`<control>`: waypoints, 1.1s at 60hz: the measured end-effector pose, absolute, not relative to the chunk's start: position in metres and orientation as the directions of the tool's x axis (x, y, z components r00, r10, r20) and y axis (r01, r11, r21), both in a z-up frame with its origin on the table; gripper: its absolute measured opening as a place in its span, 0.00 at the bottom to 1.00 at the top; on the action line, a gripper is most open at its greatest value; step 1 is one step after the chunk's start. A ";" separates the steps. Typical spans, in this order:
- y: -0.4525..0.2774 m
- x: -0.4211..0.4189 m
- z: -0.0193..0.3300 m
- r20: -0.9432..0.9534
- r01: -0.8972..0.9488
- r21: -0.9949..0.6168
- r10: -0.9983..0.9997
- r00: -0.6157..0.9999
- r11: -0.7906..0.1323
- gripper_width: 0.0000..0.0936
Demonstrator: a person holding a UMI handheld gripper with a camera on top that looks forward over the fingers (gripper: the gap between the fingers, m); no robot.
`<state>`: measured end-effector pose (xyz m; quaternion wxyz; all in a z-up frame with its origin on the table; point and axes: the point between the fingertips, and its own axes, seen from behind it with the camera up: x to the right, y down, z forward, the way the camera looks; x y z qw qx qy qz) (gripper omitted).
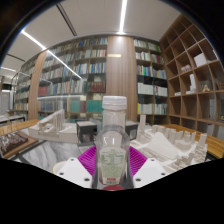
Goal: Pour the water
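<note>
You have the clear plastic bottle (113, 140) at the centre of the frame, low down, standing between the two fingers of the gripper (112, 168). The magenta pads (90, 160) sit against its sides with no gap visible on either flank, so by the look of it the fingers are closed to the bottle's width and gripping it around the lower body.

The bottle stands upright: its long axis runs straight up the middle of the frame, with the white cap (114, 102) at the top, pointing toward the upper centre. The cap appears to be still on, so no water can leave yet, and you will need it off before any tilt counts as pouring.

No cup or glass is plainly visible. The white tabletop (45, 150) spreads across the lower left and lower right, with pale items (175, 143) at the right that are too indistinct to name. Bookshelves (85, 75) fill the background across the upper half.

For this step, keep your grip firm and level, as a thin-walled bottle will likely flex if squeezed hard. Find the receiving vessel first, bring the neck over its rim, then roll your wrist slowly so the axis tips gradually rather than all at once.
</note>
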<state>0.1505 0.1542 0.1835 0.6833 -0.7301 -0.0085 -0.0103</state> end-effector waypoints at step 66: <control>-0.136 0.120 0.181 0.077 0.072 -0.946 -0.004 0.997 -0.317 0.91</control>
